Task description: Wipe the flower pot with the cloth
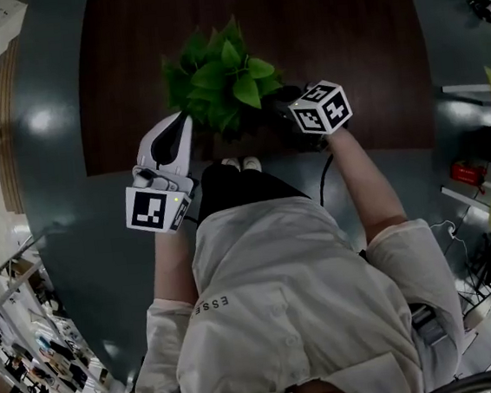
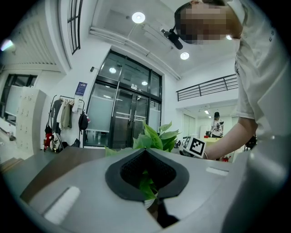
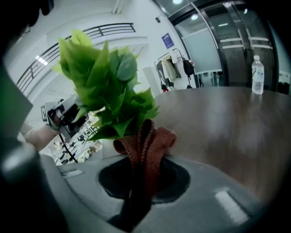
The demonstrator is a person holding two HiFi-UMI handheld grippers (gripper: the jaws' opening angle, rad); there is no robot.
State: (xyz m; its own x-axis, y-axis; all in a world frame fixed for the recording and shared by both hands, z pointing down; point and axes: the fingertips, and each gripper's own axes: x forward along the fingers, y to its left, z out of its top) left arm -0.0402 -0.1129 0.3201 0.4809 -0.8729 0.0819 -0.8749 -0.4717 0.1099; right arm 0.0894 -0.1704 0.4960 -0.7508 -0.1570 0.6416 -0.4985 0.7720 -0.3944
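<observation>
The right claw (image 3: 143,182) was pinched tight on the cloth (image 3: 148,143), a rust-brown fold bunched up out of its jaws. Held like that, a soft wad would meet the pot (image 3: 108,148) first, not the hard tips. The pot showed as a white strip just left of that claw's cloth, under the leaves of the plant (image 1: 220,76). Touching or just short of it? The views couldn't settle that.

Over to the left claw (image 2: 148,182): jaws pressed together, held level, on the opposite side of the plant from the right claw. A leaf and a sliver of white rim showed through the gap in its pads. Whether it nipped the rim or only leaned in could not be told. Most likely it was there as a brace, so the pot wouldn't skid across the bench (image 1: 342,33) under the wipe.

The right claw angled downward, which suited a stroke round the pot's wall. Wiping looked barely under way.
</observation>
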